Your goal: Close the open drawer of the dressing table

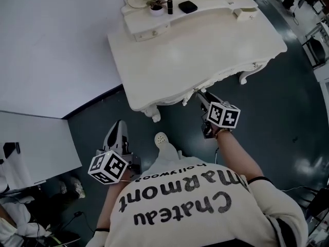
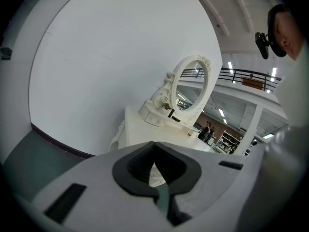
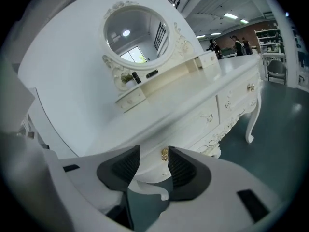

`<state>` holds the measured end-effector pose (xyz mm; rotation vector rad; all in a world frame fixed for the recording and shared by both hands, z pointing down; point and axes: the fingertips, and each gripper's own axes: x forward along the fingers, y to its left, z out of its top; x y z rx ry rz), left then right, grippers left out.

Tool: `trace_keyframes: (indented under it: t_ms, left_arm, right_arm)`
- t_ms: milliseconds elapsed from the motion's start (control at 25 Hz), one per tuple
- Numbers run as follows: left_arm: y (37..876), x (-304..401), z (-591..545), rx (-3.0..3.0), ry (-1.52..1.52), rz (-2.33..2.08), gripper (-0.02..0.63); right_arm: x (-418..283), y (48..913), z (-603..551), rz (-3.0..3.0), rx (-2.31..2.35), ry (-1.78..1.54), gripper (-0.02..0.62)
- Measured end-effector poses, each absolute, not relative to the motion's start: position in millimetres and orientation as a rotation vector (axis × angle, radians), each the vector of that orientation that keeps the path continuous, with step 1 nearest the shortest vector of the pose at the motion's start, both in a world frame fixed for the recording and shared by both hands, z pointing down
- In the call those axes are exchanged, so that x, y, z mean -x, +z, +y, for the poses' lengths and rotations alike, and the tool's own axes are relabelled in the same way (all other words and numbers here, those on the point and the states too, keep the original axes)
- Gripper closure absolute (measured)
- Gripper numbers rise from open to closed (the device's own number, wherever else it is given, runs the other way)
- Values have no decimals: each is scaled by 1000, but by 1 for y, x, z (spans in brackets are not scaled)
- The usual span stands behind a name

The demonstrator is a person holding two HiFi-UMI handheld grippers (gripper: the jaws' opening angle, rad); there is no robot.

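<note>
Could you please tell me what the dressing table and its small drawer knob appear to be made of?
The dressing table looks like wood or moulded board painted glossy cream-white: there are soft reflections on its top and carved scrollwork along the apron. The drawer knob looks like brass-toned metal, gold and shiny against the white front, though it could be plated plastic.

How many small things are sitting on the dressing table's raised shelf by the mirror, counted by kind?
small round dish: 1
dark tube: 1
flat black case: 1
Total: 3
</note>
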<state>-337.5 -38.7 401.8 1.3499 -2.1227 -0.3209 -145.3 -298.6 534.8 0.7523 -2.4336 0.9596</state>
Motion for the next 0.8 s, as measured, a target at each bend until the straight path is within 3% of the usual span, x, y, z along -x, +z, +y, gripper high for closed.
trace_keyframes:
  t_ms: [160, 480, 800]
  left_arm:
    - [387, 307, -42, -1405, -338, -2116, 598]
    - [353, 267, -45, -1515, -350, -2137, 598]
    - [322, 243, -39, -1577, -413, -2188, 598]
  right_arm:
    - [130, 480, -293, -2567, -768, 986, 505]
    - [111, 383, -270, -2815, -740, 988, 540]
    - [100, 308, -238, -2993, -646, 695, 540]
